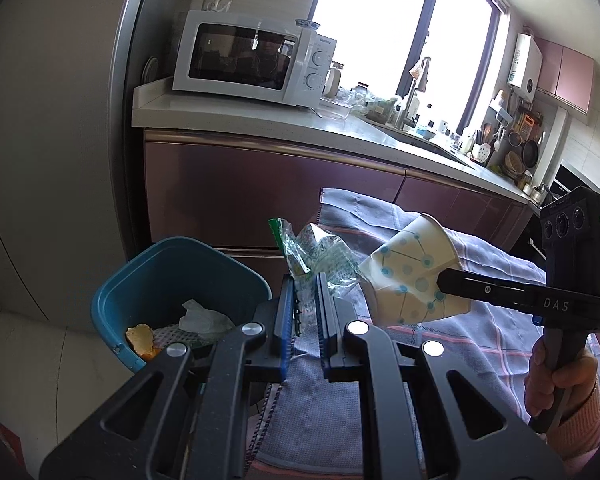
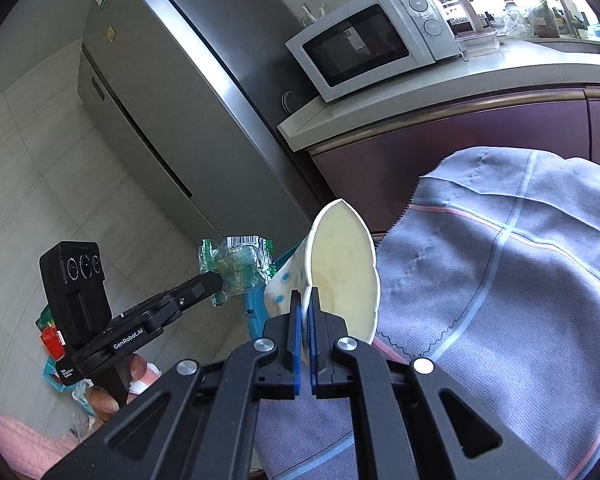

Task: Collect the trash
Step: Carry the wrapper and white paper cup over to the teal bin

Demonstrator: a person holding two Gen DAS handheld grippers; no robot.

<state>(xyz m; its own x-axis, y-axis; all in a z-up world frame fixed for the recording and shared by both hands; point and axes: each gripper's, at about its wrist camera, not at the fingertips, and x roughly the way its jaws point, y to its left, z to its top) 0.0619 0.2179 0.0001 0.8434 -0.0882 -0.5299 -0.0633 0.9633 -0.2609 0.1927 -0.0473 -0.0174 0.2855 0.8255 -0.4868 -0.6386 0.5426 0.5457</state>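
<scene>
- My left tongs are pinching a crinkled green-and-clear wrapper, holding it beside the blue bin.
- My right tongs are clamping the rim of a dotted paper cup, tilting it over the grey checked cloth.
- The bin is holding tissue and peel.

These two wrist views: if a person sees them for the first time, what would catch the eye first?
Most striking is the crushed paper cup, dotted blue outside, its rim pinched in the right tongs above the grey checked cloth. Beside it, the left tongs grip a crumpled green-printed plastic wrapper. Lower left in the left wrist view stands a blue trash bin, with peel and tissue inside.
</scene>
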